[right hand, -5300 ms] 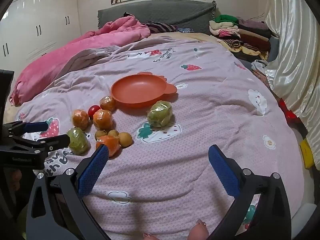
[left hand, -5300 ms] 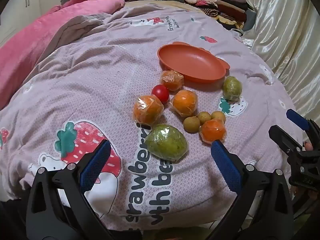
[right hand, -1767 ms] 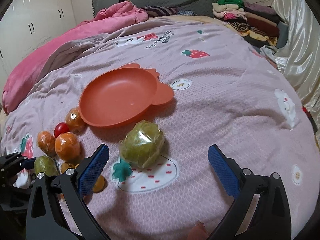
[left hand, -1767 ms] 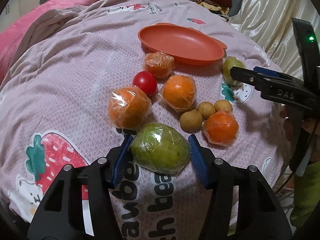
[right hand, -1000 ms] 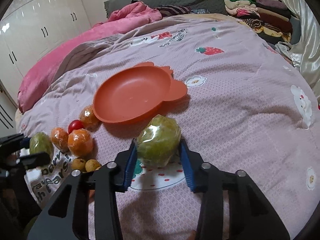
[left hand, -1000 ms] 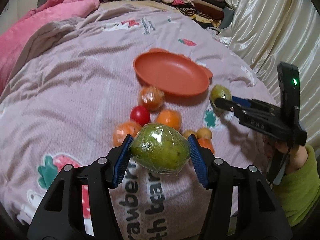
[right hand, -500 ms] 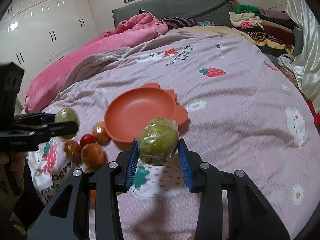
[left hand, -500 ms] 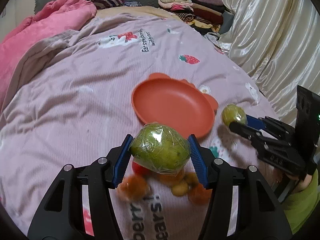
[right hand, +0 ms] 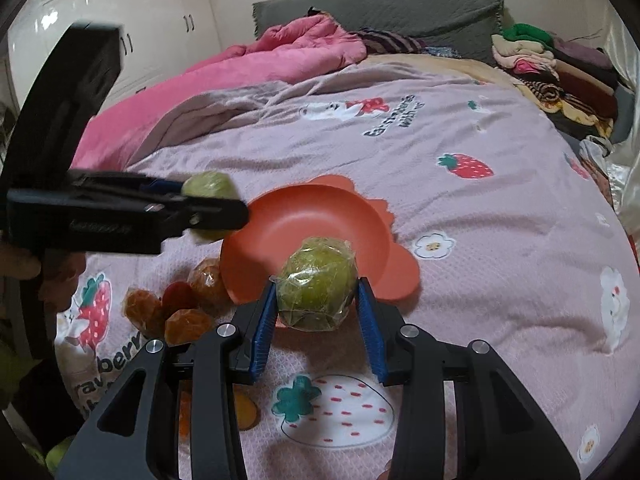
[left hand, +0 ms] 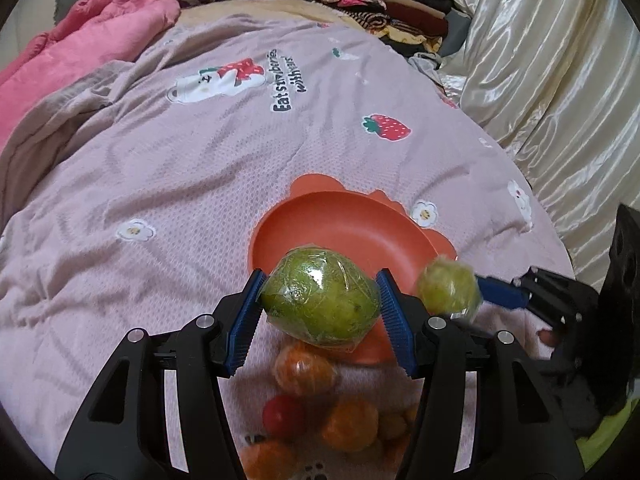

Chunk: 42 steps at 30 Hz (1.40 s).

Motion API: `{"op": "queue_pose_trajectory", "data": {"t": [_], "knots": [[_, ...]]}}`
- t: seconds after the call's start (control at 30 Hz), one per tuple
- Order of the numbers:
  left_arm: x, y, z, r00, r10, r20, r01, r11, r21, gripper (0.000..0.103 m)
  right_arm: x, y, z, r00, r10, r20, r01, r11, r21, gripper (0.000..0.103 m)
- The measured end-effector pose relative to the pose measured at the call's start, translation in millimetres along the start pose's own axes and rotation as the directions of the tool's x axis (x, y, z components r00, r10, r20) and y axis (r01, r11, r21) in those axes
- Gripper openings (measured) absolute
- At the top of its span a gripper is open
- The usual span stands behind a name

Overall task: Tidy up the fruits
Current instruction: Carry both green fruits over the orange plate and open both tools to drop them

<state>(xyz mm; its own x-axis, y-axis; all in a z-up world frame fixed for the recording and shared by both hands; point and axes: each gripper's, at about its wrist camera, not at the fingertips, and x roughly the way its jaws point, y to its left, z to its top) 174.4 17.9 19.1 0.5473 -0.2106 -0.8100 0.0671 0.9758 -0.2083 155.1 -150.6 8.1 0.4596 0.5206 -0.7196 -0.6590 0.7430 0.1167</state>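
Left wrist view: you had the left gripper [left hand: 320, 308] clamped on a large green fruit [left hand: 320, 294], wrapped in clear film, pads pressing both sides. It hung over the near rim of the orange plate [left hand: 340, 224], not yet set down. The plate was bare inside, so nothing looked sorted yet. Your right gripper [left hand: 460, 296] came in from the right with a smaller green fruit [left hand: 448, 286] pinched at its tip, blurred, over the plate's right rim. Below the held fruit, toward the near edge of the bedspread [left hand: 180, 160], the rest of the pile waited: wrapped oranges [left hand: 304, 368], a red fruit [left hand: 284, 416], and some small yellowish ones, too blurred to count.

Right wrist view: right gripper [right hand: 318, 312] was closed on the smaller green fruit [right hand: 316, 280], film crinkled and glossy, skin dull green with brownish patches. It sat in front of the plate's [right hand: 304, 216] near rim, seemingly off the bedspread [right hand: 480, 240]. Left gripper [right hand: 208, 204] reached in from the left, its green fruit [right hand: 206, 186] over the plate's left rim. Wrapped oranges [right hand: 188, 320] lay left of the plate.

Judgement: early stage, two fruits in transit, all the rest left to move.
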Motion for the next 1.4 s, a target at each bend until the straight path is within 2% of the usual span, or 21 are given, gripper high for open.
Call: {"op": "queue_pose_trajectory", "data": {"t": [0.43, 0.9, 1.03, 1.4], "knots": [[29, 6, 11, 0.998, -0.02, -0.058, 0.019, 1.0, -0.012, 0.048, 27, 7, 7, 0.998, -0.005, -0.07, 0.0, 0.998, -0.062, 0.037], [42, 9, 15, 0.996, -0.02, -0.085, 0.018, 1.0, -0.017, 0.048, 33, 9, 6, 0.996, -0.019, -0.089, 0.011, 0.996, -0.084, 0.04], [45, 10, 16, 0.996, -0.021, -0.091, 0.019, 1.0, -0.022, 0.048, 30, 10, 7, 0.996, -0.021, -0.083, 0.014, 0.996, -0.088, 0.047], [51, 11, 16, 0.994, -0.016, -0.105, 0.012, 0.999, -0.035, 0.049, 19, 9, 4, 0.998, -0.02, -0.066, 0.016, 0.998, -0.067, 0.052]]}}
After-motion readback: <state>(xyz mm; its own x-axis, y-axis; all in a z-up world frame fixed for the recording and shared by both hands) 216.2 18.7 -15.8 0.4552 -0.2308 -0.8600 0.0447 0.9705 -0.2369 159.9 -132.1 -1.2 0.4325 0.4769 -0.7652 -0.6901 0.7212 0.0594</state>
